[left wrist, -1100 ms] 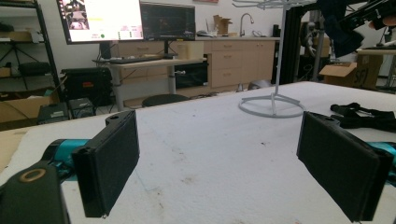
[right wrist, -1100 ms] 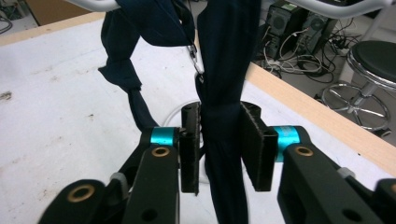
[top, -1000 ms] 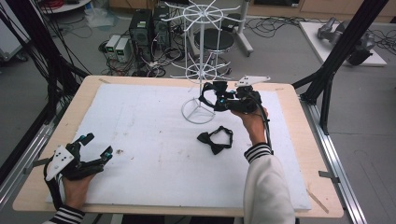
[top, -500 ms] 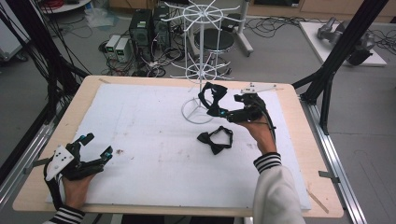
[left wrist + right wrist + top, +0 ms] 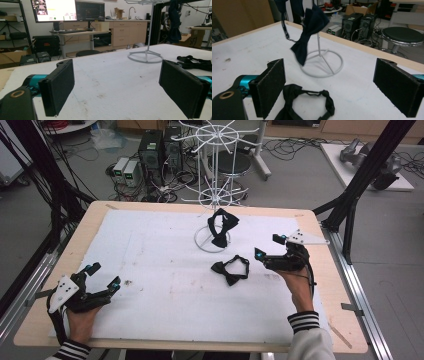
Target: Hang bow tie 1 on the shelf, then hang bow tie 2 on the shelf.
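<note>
Two black bow ties: one hung on the white rack, one lay flat. The right gripper, jaws just spread and empty, hovered beside the flat tie; the left gripper sat spread-jawed near the table's front edge.

Two black bow ties, one white wire rack, two tongs.

A black bow tie hangs by its strap from a lower arm of the white wire rack, above the rack's ring base; in the right gripper view it hangs tilted, the bow part pointing down. A second black bow tie lies flat on the white mat, just in front of the rack base, with its strap making an open loop.
</note>
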Motion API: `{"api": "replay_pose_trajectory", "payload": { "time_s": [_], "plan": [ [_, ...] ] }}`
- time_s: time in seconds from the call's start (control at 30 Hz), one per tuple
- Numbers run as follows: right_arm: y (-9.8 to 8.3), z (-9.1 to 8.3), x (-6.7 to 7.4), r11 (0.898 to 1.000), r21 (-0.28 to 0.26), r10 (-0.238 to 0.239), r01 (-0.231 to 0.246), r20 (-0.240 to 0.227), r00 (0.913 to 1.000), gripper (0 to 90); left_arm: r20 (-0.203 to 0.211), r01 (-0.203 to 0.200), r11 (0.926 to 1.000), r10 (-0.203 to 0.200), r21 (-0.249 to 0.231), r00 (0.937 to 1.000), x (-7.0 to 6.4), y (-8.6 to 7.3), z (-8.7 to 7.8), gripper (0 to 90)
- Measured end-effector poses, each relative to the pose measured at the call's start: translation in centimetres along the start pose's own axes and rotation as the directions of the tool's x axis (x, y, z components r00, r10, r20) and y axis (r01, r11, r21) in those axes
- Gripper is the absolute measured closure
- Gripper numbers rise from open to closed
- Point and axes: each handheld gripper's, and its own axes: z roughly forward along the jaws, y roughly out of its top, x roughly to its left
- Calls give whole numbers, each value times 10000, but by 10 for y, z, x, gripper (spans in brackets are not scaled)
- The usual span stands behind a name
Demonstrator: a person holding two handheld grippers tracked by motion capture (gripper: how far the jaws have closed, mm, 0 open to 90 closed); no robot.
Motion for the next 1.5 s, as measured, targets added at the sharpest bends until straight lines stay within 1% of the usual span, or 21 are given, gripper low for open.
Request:
{"api": "replay_pose_trajectory", "payload": {
  "time_s": [0.07,0.13,0.2,0.27,0.53,0.63,0.77,0.9,1.0,1.07,1.13,1.17,1.37,1.4,1.5],
  "plan": [
    [-6,-6,2,9997,-246,-63,64,42,10000,102,7,-6,10000,6,4,10000,0,0,0,135],
    [-10,-10,4,9995,-304,16,-15,28,10000,102,6,-22,10000,22,3,10000,0,0,0,135],
    [-13,-13,5,9994,-353,-45,46,16,10000,102,4,-16,10000,16,-2,10000,0,0,0,135],
    [-17,-16,6,9994,-359,1,1,39,10000,102,-4,1,10000,-1,-20,10000,0,0,0,135],
    [-26,-24,11,9976,-669,-157,164,113,9998,103,-1,-24,10000,24,17,10000,0,0,0,135],
    [-30,-26,12,9960,-862,-194,215,253,9995,103,1,-25,10000,25,16,10000,0,0,0,135],
    [-35,-29,13,9929,-1182,-29,86,485,9988,102,1,-26,10000,26,15,10000,0,0,0,135],
    [-40,-31,14,9913,-1316,31,49,607,9981,103,8,-44,10000,44,22,10000,0,0,0,135],
    [-43,-32,13,9917,-1281,162,-79,643,9978,102,20,-55,10000,55,9,10000,0,0,0,135],
    [-43,-32,14,9928,-1193,225,-136,739,9970,102,12,-64,10000,64,7,10000,0,0,0,135],
    [-43,-34,14,9921,-1238,306,-198,858,9958,102,16,-59,10000,59,12,10000,0,0,0,135],
    [-43,-35,15,9918,-1253,336,-238,768,9965,102,17,-45,10000,45,7,10000,0,0,0,135],
    [-44,-35,13,9925,-1206,319,-207,915,9953,102,28,-23,10000,22,37,10000,0,0,0,135],
    [-44,-35,13,9929,-1162,370,-268,863,9956,102,28,-31,10000,31,39,10000,0,0,0,135],
    [-43,-33,13,9946,-1019,260,-178,800,9965,102,29,-34,10000,34,37,10000,0,0,0,135]
  ]
}}
